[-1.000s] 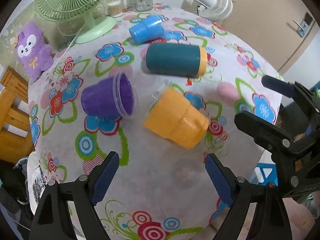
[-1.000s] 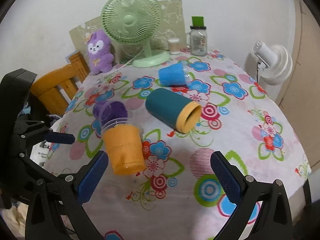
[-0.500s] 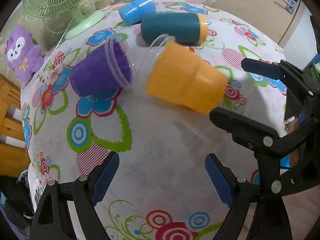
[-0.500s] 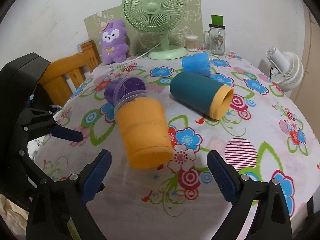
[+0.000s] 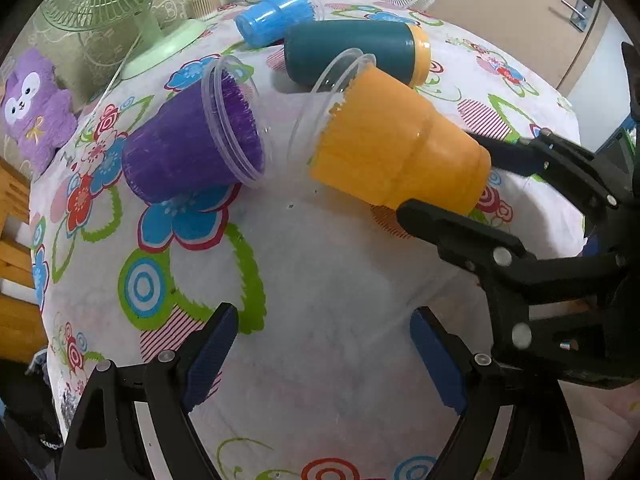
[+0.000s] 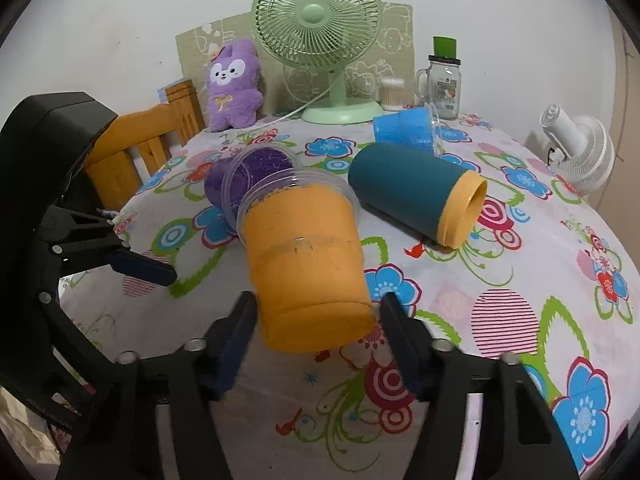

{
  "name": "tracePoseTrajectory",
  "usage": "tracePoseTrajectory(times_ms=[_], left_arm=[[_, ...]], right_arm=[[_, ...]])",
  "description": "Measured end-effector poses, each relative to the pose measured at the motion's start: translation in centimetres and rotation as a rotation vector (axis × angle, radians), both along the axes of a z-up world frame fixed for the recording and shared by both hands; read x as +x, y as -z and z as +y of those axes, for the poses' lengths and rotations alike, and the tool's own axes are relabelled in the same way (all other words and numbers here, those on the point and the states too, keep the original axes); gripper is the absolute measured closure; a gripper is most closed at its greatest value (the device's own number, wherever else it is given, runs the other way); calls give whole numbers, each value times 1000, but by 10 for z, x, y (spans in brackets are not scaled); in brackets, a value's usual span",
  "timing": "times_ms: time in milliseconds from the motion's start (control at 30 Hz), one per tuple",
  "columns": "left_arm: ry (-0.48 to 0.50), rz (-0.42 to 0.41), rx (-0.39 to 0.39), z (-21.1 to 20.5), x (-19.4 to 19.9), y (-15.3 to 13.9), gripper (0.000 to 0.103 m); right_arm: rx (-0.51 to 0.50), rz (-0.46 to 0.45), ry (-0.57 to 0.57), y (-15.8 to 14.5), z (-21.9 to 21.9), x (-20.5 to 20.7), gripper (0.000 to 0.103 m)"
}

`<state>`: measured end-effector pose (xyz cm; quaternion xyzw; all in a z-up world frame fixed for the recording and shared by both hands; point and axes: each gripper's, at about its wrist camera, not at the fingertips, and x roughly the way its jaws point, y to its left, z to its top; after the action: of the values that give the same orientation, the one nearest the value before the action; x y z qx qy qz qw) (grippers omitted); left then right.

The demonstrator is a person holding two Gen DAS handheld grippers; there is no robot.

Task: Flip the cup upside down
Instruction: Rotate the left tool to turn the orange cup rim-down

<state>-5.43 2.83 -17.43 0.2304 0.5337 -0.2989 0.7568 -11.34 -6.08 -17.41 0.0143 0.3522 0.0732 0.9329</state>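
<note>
Since a second ago we've moved the right claw (image 6: 316,320) in around the orange cup (image 6: 308,264), jaws straddling its base, contact unclear. Cup lies on its side on the surface (image 6: 500,360). Left claw (image 5: 324,356) open, empty. Risk: slick tapered cup squirts out, knocks purple cup (image 5: 188,152).

Purple cup (image 5: 192,148) beside orange cup (image 5: 396,148)

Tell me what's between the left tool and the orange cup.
Only bare flowered tablecloth lies between the left tool and the orange cup, in the left wrist view.
</note>
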Motion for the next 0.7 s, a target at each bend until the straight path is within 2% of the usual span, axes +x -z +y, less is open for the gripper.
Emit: tracePoseTrajectory(times_ms=[267,700], left_arm=[[-16,12,-3,-4,-1,-6,14],[-114,28,-37,-11,-7,-58,14]], right_arm=[[7,5,9,-14,-4,0,45],[36,113,18,-68,-23,4,46]])
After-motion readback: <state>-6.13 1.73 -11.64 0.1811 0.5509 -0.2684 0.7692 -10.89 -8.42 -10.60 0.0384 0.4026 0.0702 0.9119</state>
